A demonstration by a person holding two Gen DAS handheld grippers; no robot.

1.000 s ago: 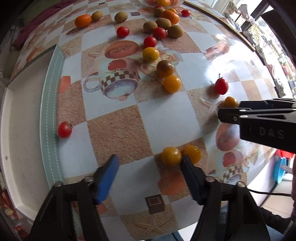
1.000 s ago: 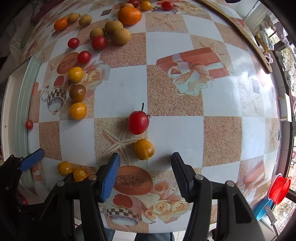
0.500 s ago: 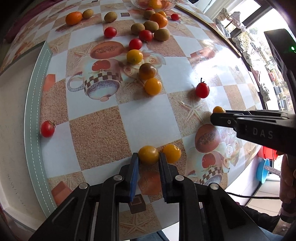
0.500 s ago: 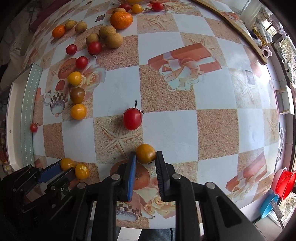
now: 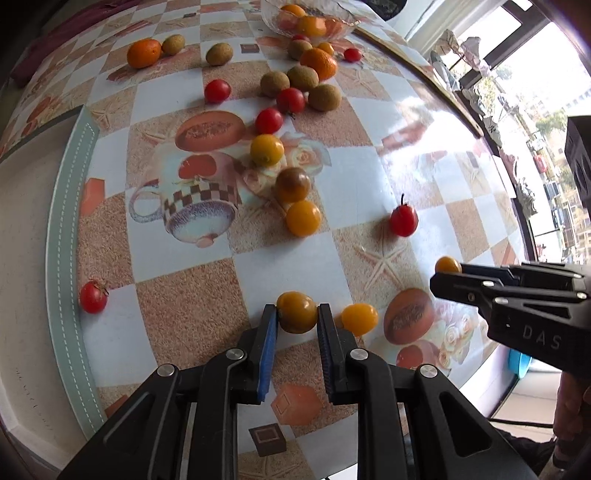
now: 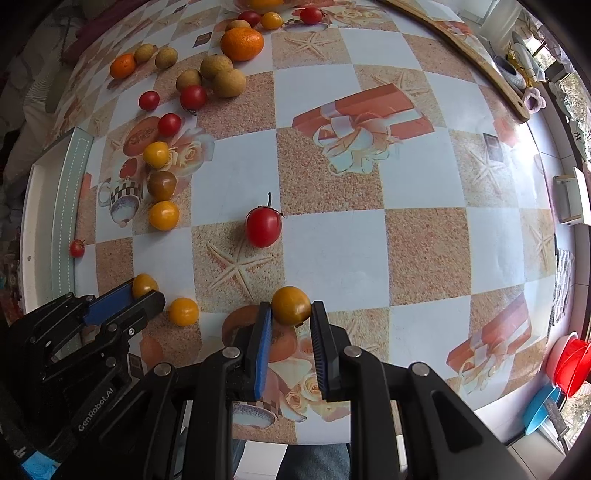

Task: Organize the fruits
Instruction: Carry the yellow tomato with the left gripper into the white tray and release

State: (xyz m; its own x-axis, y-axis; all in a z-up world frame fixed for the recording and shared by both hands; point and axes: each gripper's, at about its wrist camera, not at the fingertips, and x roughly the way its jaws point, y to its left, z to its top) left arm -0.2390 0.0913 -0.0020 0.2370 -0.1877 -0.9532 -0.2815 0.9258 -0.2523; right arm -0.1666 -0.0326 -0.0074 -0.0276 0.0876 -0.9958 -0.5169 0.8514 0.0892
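Note:
My left gripper (image 5: 296,314) is shut on a yellow tomato (image 5: 297,310) near the table's front edge; it also shows in the right wrist view (image 6: 144,285). My right gripper (image 6: 290,310) is shut on another yellow-orange tomato (image 6: 290,304), seen in the left wrist view (image 5: 447,265) too. A loose yellow tomato (image 5: 359,318) lies just right of my left gripper. A red tomato with a stem (image 6: 263,226) lies ahead of my right gripper. A glass bowl (image 5: 310,20) with fruit stands at the far edge.
Several red and yellow tomatoes, kiwis (image 5: 324,96) and oranges (image 5: 143,52) lie scattered over the far left of the checked tablecloth (image 6: 424,177). One red tomato (image 5: 92,296) sits by the left table edge. Red and blue bowls (image 6: 565,365) lie below at the right.
Both grippers went from wide open to shut, each closing on a yellow tomato, and both views have drawn in closer to the table.

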